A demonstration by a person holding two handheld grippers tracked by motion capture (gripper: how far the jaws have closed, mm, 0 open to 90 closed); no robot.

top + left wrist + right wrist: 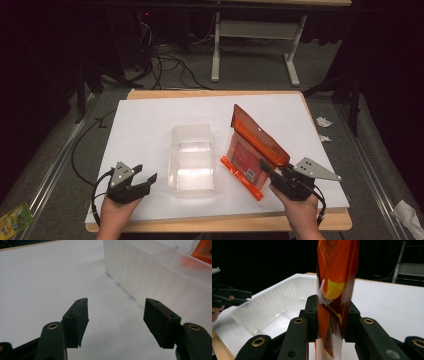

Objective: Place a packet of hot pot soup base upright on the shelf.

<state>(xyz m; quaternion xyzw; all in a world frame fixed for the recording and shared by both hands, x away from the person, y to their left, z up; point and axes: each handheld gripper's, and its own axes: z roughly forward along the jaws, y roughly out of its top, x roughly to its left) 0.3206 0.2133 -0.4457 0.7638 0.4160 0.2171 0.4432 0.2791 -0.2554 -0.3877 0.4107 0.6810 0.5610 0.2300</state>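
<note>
**Right gripper clamps the orange pouch beside the clear tray; left gripper waits open**

The right gripper is closed on the orange pouch. In the right gripper view its two black jaws press on the pouch from both sides, and the glossy orange and red film stands up between them and is squeezed narrow at the pads. In the high view the pouch is lifted at its far end and leans toward the back of the table, while its near lower edge lies on the white sheet, just beside the right wall of the clear plastic tray.

The tray stands in the middle of the white sheet, with its opening upward (it has an inner partition, which is seen in the left gripper view and also in the right gripper view). Nothing can be made out inside it.

The left gripper is near the front left corner of the sheet, apart from the tray. Its jaws stand wide open and nothing is between them; in the left gripper view they hang just above the bare white sheet, and the long wall of the tray passes at the right side.

The white sheet covers a wooden table, whose edge shows at the front. Both hands of the person come in from the bottom of the high view.
</note>
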